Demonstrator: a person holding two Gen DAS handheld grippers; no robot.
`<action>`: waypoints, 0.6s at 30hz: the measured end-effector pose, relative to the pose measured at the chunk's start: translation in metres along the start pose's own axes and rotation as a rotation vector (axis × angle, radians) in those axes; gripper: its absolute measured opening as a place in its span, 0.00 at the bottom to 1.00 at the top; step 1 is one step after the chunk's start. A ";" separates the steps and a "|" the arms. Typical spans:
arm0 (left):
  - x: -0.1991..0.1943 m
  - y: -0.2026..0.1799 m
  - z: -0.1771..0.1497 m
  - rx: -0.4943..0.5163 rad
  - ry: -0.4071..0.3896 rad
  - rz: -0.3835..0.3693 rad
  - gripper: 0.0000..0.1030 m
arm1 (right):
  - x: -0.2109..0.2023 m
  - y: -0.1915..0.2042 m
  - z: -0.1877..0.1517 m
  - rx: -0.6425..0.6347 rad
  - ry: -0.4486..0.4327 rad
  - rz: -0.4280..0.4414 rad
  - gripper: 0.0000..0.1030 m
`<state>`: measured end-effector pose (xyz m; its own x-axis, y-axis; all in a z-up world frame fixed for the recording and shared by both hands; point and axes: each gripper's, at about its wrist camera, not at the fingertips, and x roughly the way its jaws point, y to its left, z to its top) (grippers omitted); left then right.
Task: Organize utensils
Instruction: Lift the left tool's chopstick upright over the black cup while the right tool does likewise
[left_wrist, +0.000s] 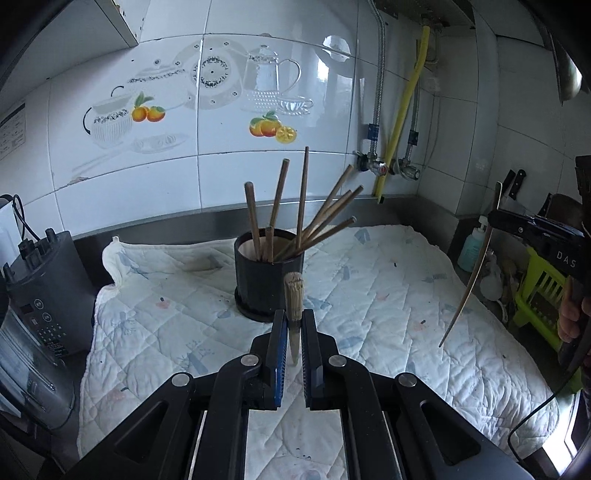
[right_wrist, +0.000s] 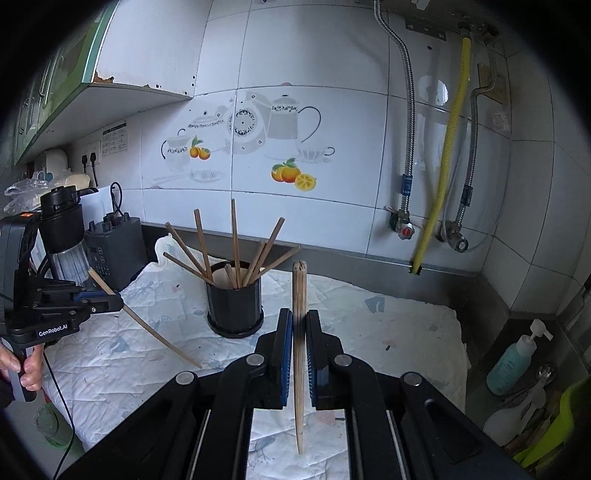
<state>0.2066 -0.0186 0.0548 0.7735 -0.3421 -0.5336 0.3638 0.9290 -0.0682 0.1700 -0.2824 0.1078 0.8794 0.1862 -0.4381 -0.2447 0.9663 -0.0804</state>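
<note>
Your left gripper (left_wrist: 294, 332) has its jaws clenched on one chopstick (left_wrist: 294, 295), its thick end pointing up and forward, held above the quilted cloth (left_wrist: 369, 295) just in front of the black holder (left_wrist: 269, 280). Your right gripper (right_wrist: 299, 332) is likewise clamped on a second chopstick (right_wrist: 299, 350), roughly upright with the thin tip hanging below the jaws, a little to the right of the holder.

The holder stands on the cloth that covers the desk and already carries a fan of chopsticks (left_wrist: 303, 221), so most of the sorting looks done. No loose chopsticks show on the cloth in either view, though the near edge is hidden behind the grippers.

As a judgement, what's left is these two sticks: bring each over the holder's mouth, tip down, and let it go among the others.
</note>
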 end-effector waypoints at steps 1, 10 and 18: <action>-0.001 0.004 0.004 -0.003 -0.004 0.007 0.07 | 0.001 0.001 0.006 -0.004 -0.001 0.006 0.09; -0.005 0.021 0.033 0.033 -0.043 0.088 0.07 | 0.017 0.011 0.039 -0.059 -0.020 0.031 0.09; -0.007 0.050 0.089 0.044 -0.119 0.155 0.07 | 0.031 0.015 0.082 -0.075 -0.040 0.065 0.09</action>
<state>0.2652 0.0177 0.1299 0.8767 -0.2126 -0.4315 0.2562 0.9656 0.0449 0.2272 -0.2477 0.1660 0.8760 0.2566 -0.4083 -0.3305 0.9361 -0.1206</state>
